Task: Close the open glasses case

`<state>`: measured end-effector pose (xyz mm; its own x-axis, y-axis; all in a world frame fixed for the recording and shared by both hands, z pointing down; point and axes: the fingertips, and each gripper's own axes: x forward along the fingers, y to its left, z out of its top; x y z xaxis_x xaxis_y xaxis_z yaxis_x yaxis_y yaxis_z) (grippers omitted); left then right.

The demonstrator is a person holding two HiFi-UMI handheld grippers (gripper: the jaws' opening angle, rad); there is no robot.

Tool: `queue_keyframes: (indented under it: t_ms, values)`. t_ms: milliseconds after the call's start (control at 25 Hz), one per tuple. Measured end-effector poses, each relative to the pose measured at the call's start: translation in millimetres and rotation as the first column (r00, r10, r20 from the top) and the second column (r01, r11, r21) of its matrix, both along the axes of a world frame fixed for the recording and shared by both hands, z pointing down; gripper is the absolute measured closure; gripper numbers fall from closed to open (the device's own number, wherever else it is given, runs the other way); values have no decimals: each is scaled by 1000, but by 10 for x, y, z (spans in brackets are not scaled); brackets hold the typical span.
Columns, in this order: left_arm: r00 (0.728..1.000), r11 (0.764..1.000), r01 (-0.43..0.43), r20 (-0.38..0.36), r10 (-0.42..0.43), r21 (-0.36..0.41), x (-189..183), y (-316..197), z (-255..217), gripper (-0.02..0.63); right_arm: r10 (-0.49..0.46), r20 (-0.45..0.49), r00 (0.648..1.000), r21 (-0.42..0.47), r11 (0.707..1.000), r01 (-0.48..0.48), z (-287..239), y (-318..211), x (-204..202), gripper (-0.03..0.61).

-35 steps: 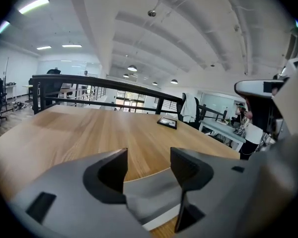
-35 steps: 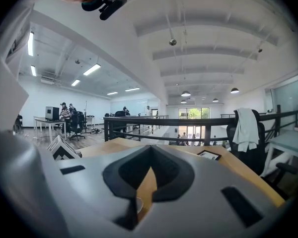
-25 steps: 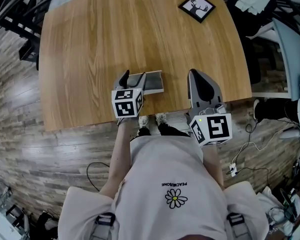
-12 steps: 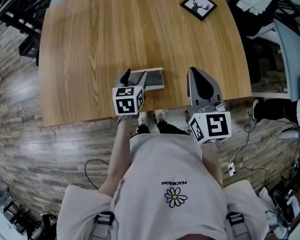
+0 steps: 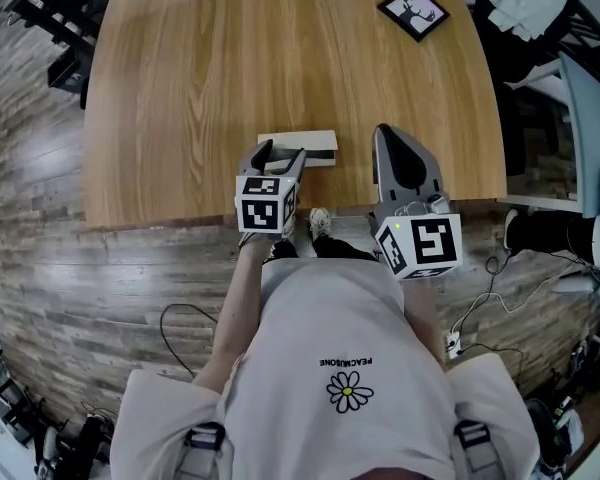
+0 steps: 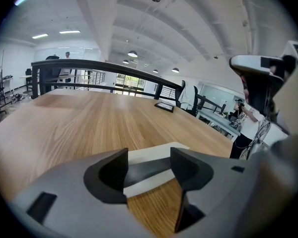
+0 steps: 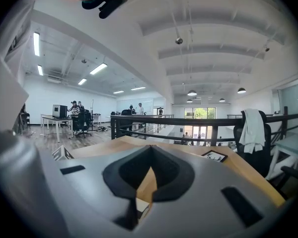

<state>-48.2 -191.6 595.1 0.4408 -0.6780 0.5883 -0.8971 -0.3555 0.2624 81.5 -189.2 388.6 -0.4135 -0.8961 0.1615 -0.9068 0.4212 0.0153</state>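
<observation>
Glasses case (image 5: 298,144): at the middle of the bench's (image 5: 180,88) near edge, just ahead of my left claw (image 5: 280,158), whose jaws stand wide. My right claw (image 5: 388,143): pinched together, empty, off to one side. Risk: an off-centre press would probably skid the case rather than latch its lid.

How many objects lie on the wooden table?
2: the glasses case near the front edge ahead of the left gripper, and a framed picture at the far right corner.
</observation>
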Motion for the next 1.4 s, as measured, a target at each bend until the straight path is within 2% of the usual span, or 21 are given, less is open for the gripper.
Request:
queue_keyframes:
  t_ms: [280, 600, 800, 960, 1040, 1120, 1280, 1400]
  values:
    - [999, 999, -14, 30, 16, -49, 25, 221, 188, 347, -36, 6, 999, 1, 999, 36, 2, 55, -137, 569]
    - [998, 997, -22, 60, 26, -69, 7, 291, 297, 348, 0, 22, 1000, -13, 1000, 0, 56, 84, -15, 569]
    - [999, 1000, -5, 48, 5, -4, -12, 173, 64, 348, 7, 26, 1000, -6, 1000, -7, 72, 75, 6, 570]
    - [999, 991, 17, 25, -21, 134, -72, -158, -512, 348, -6, 27, 1000, 37, 999, 5, -60, -33, -44, 570]
    - [999, 974, 33, 12, -36, 226, -123, -358, -926, 348, -13, 17, 1000, 73, 997, 12, -170, -113, -73, 570]
    - [999, 947, 51, 0, -54, 318, -187, -483, -1364, 353, -16, 6, 1000, 105, 994, 16, -257, -182, -95, 569]
    - [995, 878, 90, -11, -96, 469, -294, -487, -2085, 387, -16, 12, 1000, 143, 990, 14, -393, -279, -90, 569]
    - [990, 828, 122, -8, -141, 548, -365, -384, -2432, 446, -8, 26, 1000, 159, 987, 3, -456, -296, -78, 569]
